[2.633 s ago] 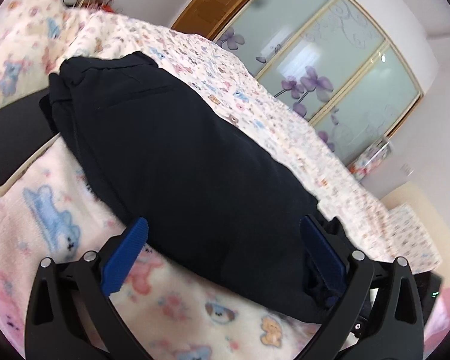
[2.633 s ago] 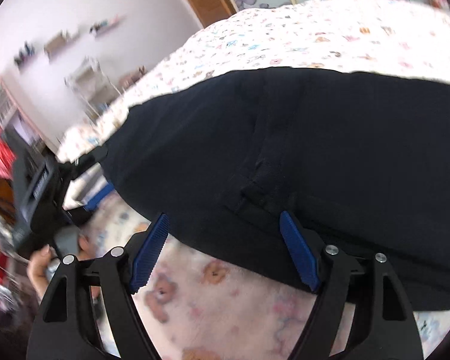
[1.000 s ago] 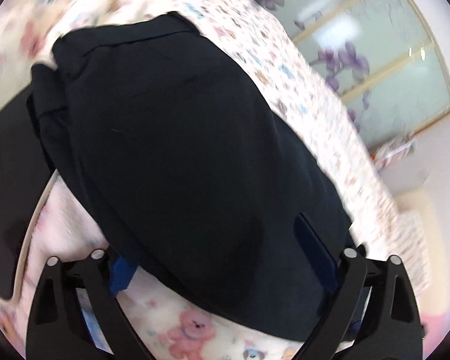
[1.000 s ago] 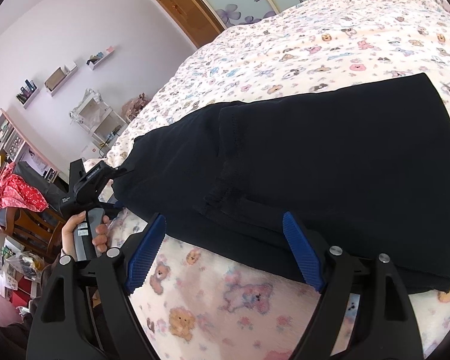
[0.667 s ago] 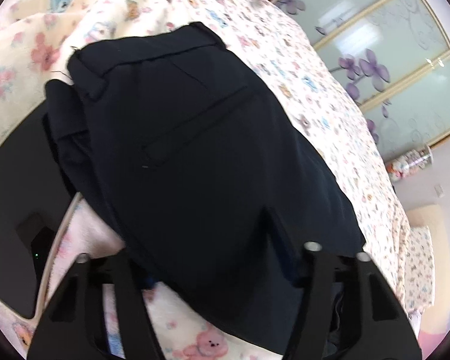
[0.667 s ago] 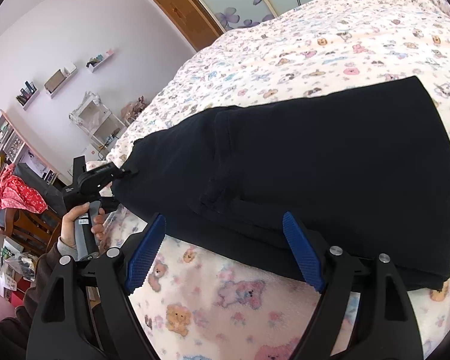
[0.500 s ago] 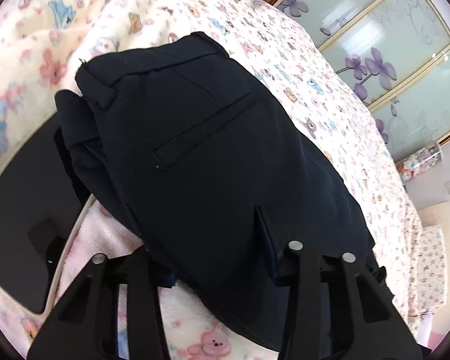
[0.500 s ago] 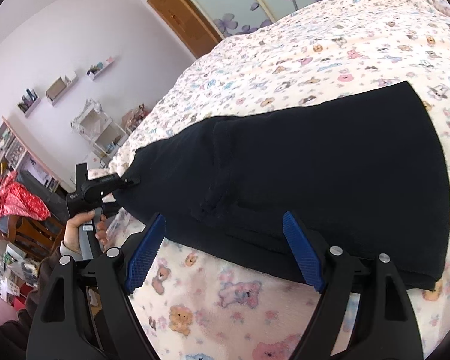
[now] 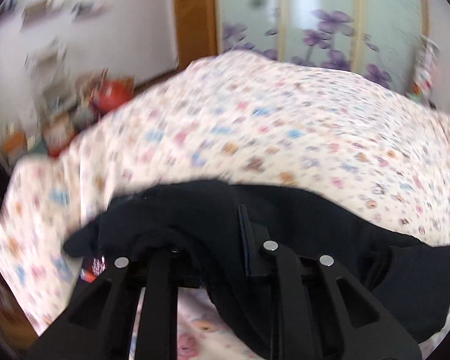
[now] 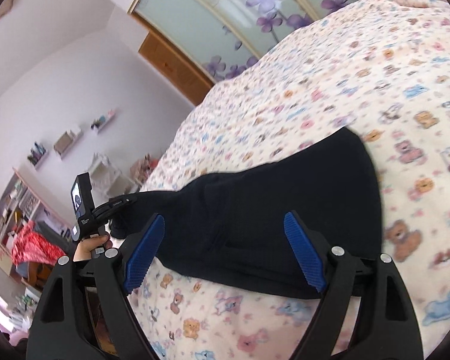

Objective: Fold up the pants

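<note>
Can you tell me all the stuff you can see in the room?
pants: one, black, folded on the bed
bed: one, cream cover with bear print
wardrobe doors: frosted glass, purple flowers, behind the bed
door: one, brown wood, beside the wardrobe
shelves: white, on the left wall
red cloth: one, far left
left gripper: black, shut on pants
right gripper: black with blue pads, open over the pants

pants (image 10: 285,204): black | bedspread (image 10: 375,69): cream, pastel bear print | tongs (image 10: 225,255) pads: blue
</note>
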A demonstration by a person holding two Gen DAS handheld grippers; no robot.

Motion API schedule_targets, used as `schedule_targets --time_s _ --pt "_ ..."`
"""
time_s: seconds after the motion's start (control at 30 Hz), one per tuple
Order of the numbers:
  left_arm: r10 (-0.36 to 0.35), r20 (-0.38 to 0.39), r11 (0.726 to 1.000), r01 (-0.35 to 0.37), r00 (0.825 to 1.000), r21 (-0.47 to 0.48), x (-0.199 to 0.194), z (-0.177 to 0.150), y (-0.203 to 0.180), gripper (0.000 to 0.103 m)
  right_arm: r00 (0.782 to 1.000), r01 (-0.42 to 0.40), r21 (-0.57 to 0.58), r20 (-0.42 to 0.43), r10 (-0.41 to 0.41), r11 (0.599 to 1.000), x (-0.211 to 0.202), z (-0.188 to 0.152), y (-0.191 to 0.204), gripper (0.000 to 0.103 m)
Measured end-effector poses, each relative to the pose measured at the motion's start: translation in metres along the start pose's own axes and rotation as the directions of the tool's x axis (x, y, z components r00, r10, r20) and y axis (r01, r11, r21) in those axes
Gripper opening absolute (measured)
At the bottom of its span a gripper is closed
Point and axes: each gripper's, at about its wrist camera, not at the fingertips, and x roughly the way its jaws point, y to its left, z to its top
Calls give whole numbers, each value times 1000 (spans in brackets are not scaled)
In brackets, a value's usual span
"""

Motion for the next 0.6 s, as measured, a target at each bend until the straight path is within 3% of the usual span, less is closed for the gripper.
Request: schedule_targets --time_s 0.13,0.2,0.27,0.33,0.37,0.4,0.43,0.53,0.6 --pt "-14 116 976 -12 993 219 -30 6 -82 15 998 -15 68 69 11 998 -20 13 -18 84" --pt "-66 205 910 -25 977 414 -49 -9 -141 15 994 -15 93 108 5 996 -30 19 -25 84" --pt "-171 267 766 -43 948 642 -71 -51 -199 15 988 -11 119 154 -7 993 -42 23 -32 84" --pt "-260 277 573 -83 925 815 -84 -105 -243 16 980 5 145 198 -34 989 -54 27 -42 84" --pt "-294 255 463 -96 921 881 -87 -137 -260 15 978 11 153 206 -43 988 -56 28 -45 85" --pt "-303 220 400 -86 927 913 -85 -158 -269 15 976 25 167 209 -60 986 -58 29 -50 86" --pt "-290 174 364 -59 941 930 -77 -177 -275 15 976 34 178 204 -71 983 -58 30 -54 86" --pt "-300 195 375 -72 934 924 -67 -191 -268 16 984 67 209 149 -99 976 -49 29 -65 86" --pt "-295 172 371 -53 940 927 -66 -196 -266 16 990 82 228 97 -106 970 -39 27 -71 86"
